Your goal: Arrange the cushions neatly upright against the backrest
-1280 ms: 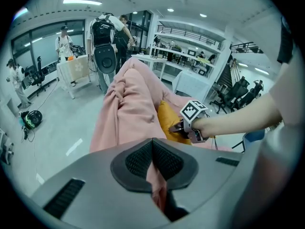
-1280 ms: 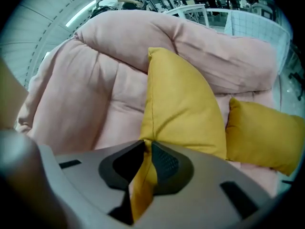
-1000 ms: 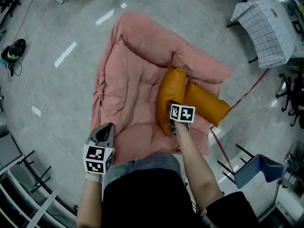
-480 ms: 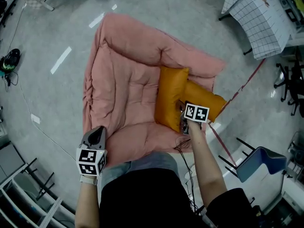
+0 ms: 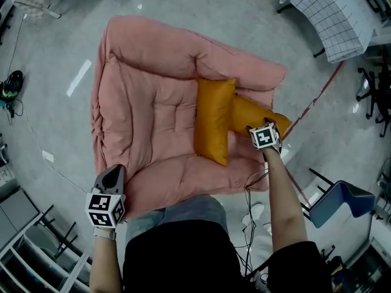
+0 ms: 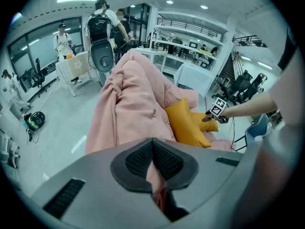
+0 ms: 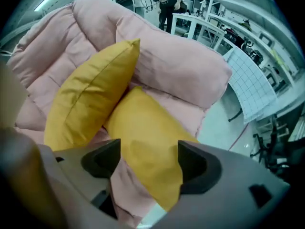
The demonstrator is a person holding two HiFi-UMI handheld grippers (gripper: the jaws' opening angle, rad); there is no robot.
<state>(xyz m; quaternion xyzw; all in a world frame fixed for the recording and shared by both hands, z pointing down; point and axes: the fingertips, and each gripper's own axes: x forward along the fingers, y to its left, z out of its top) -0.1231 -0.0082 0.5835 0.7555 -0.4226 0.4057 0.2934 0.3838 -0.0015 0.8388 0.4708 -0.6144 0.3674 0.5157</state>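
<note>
A pink floor sofa point(image 5: 153, 102) lies spread out, its backrest point(image 5: 183, 47) at the far side. One orange cushion point(image 5: 214, 121) rests on the seat, leaning towards the backrest point(image 7: 176, 66). A second orange cushion point(image 5: 247, 112) lies to its right, partly under it. My right gripper point(image 5: 263, 133) hovers over this second cushion point(image 7: 147, 142). Its jaws have just been opening and stand wide, pressing nothing point(image 7: 147, 159). My left gripper point(image 5: 114, 174) sits at the sofa's front left edge, shut with a fold of pink fabric pinched between its pads point(image 6: 152, 163).
A chair draped in checked cloth point(image 5: 336, 17) stands at the far right and a blue chair point(image 5: 339, 200) at the near right. Cables point(image 5: 253, 206) trail on the floor by the sofa's near right corner. Metal racks point(image 5: 36, 249) are at the near left. People point(image 6: 102, 18) stand in the background.
My right gripper has left the first cushion's near end, moved right over the second cushion and opened. The first cushion now lies broad face up. My left gripper stayed put.
</note>
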